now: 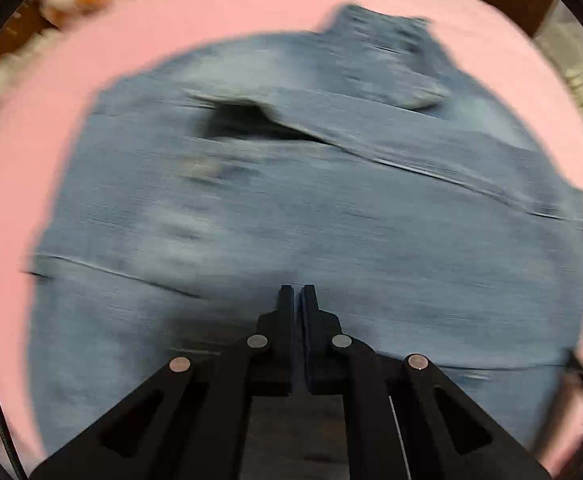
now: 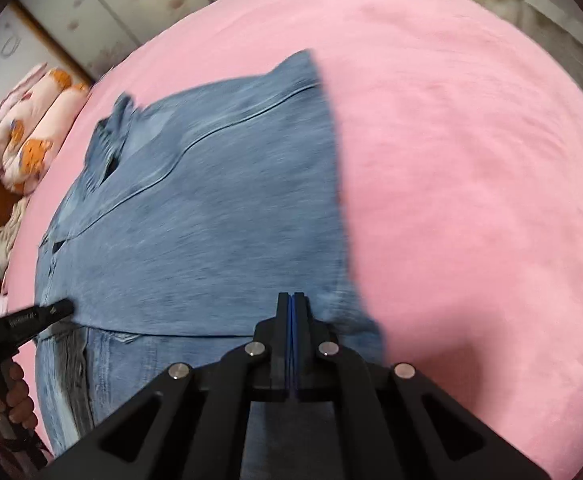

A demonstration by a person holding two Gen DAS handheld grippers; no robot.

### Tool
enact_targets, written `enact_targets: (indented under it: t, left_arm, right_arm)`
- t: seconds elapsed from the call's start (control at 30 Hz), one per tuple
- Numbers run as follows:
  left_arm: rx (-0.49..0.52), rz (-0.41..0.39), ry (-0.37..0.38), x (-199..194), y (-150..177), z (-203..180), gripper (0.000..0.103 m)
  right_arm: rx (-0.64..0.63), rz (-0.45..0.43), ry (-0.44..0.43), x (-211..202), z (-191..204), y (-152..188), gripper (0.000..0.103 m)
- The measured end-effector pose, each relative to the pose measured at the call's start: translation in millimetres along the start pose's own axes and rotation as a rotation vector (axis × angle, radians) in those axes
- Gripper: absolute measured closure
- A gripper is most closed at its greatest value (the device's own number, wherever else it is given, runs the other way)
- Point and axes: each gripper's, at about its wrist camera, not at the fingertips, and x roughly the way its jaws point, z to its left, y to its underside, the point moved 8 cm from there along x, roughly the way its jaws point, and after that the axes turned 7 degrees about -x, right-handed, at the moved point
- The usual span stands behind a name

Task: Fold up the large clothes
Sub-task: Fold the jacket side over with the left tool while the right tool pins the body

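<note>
While the jeans (image 2: 211,216) lie spread on the pink bed (image 2: 471,184), partly folded over themselves, denim reads as heavy, thick, limp but not slippery; judged best taken at a hem or a folded edge, through both layers. Left gripper (image 1: 297,290): jaws pressed together, low over the cloth; cannot tell if any fabric is pinched. Right gripper (image 2: 291,296): jaws likewise closed, at the near fold edge; a catch on denim is possible, unconfirmed. Both views blurred.

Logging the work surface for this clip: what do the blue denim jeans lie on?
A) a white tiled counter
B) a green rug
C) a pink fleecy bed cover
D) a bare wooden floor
C: the blue denim jeans lie spread on the pink fleecy bed cover, which surrounds them in both wrist views.
</note>
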Motion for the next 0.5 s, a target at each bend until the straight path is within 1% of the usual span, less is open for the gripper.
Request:
enact_targets:
  t: [0.03, 0.1, 0.13, 0.2, 0.23, 0.27, 0.3, 0.33, 0.37, 0.4, 0.47, 0.5]
  left_arm:
    - [-0.006, -0.006, -0.017, 0.9, -1.2, 9.4, 0.099]
    - [-0.044, 0.010, 0.035, 5.1, -2.3, 18.7, 0.101]
    - [-0.067, 0.015, 0.041, 4.9, -3.2, 23.9, 0.101]
    - [-0.090, 0.021, 0.029, 3.4, -3.1, 23.4, 0.101]
    - [-0.083, 0.029, 0.029, 1.7, -1.8, 23.1, 0.101]
    - [-0.072, 0.045, 0.064, -0.5, 0.9, 15.0, 0.100]
    - [-0.069, 0.058, 0.105, -2.1, 4.5, 3.3, 0.099]
    - [-0.074, 0.074, 0.162, -6.2, 6.3, -8.6, 0.098]
    - [-0.081, 0.092, 0.226, -8.5, 9.1, -18.6, 0.098]
    - [-0.083, 0.118, 0.295, -10.4, 12.5, -32.2, 0.096]
    - [-0.078, 0.154, 0.372, -9.9, 16.2, -55.7, 0.095]
    - [-0.077, 0.160, 0.387, -7.3, 15.7, -66.2, 0.095]
  right_arm:
    - [0.006, -0.006, -0.001, -1.5, -2.6, 0.8, 0.103]
    - [0.011, -0.004, 0.010, 0.6, -2.1, 0.5, 0.103]
    - [0.008, -0.004, 0.029, 2.2, -0.7, 0.4, 0.103]
    - [0.012, -0.002, 0.084, 3.8, 1.4, -0.2, 0.103]
    - [0.019, -0.014, 0.103, 2.0, 4.3, -1.9, 0.103]
    - [0.018, -0.028, 0.096, -0.7, 8.8, -3.2, 0.103]
    - [0.002, -0.039, 0.037, -0.3, 20.5, -5.7, 0.103]
    - [-0.021, -0.045, -0.025, 1.4, 34.7, -7.8, 0.103]
    - [-0.045, -0.046, -0.065, 3.2, 45.9, -9.3, 0.103]
    - [-0.090, -0.029, -0.130, 9.1, 66.0, -9.5, 0.103]
    - [-0.146, 0.010, -0.180, 21.7, 91.0, -7.0, 0.103]
    - [-0.170, 0.032, -0.209, 30.5, 105.6, -5.7, 0.103]
